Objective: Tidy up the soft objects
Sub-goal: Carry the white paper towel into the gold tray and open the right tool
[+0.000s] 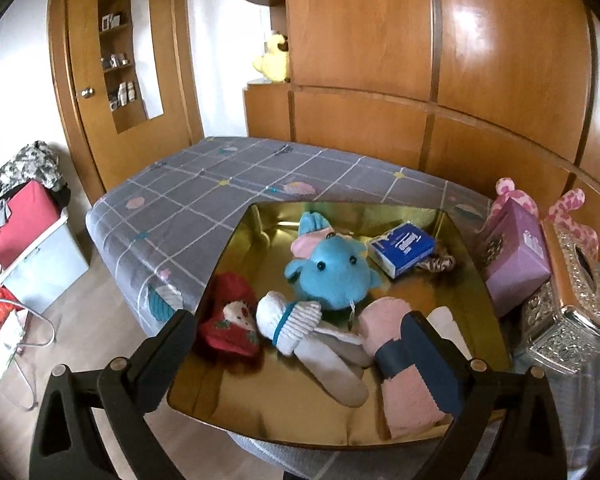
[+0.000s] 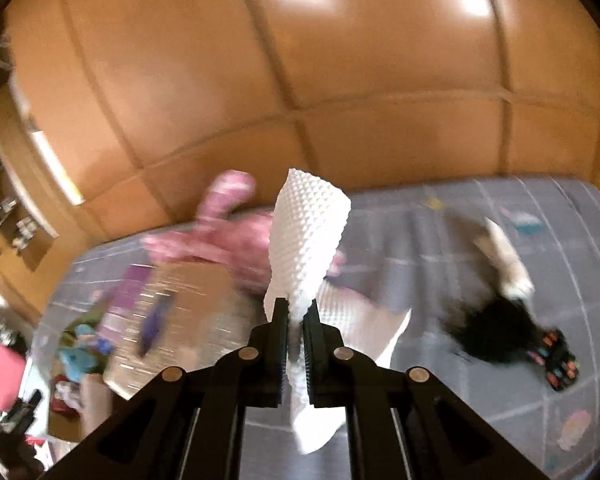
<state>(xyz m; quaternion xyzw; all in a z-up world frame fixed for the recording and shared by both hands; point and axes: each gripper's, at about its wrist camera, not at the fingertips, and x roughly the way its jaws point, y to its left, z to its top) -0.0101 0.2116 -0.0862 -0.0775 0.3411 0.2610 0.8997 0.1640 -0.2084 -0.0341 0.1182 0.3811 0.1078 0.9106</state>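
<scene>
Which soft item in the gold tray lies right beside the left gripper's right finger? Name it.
The pink sock. It lies against the open left gripper's right finger, while the white sock, red sock and blue plush toy lie further off.

left gripper — matte black moulded frame; triangular cut-outs in the arms; round silver pivot pins; one finger faced with a dark blue pad | right gripper — same black frame; silver pins; ribbed black pads on the inner faces

wooden wardrobe | door | silver tissue box | grey storage bin
</scene>
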